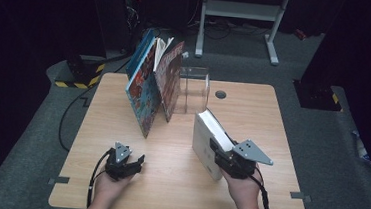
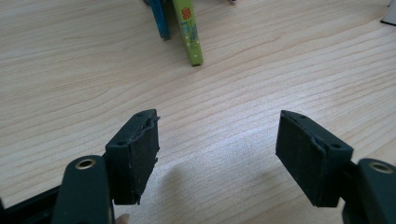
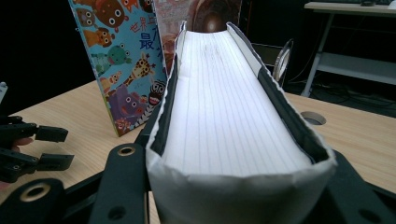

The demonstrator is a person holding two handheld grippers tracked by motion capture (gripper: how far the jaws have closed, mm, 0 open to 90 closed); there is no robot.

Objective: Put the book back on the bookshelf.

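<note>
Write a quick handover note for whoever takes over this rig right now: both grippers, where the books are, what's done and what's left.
Right gripper: shut on the thick white book, held upright on edge on the table.
Left gripper: open, holding nothing, low over the table's near left.
Picture books: leaning together at the far side, beside a clear box.
Done: white book gripped.
Left: probably stand it with the others.

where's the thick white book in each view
high view: the thick white book stands on edge right of centre, its near end in the right hand-held gripper.
left gripper view: a white corner at the top right edge may be it; too little to tell.
right gripper view: it runs up the middle, page edges facing the camera, between the jaws.
shared landmark: the colourful animal picture book.
</note>
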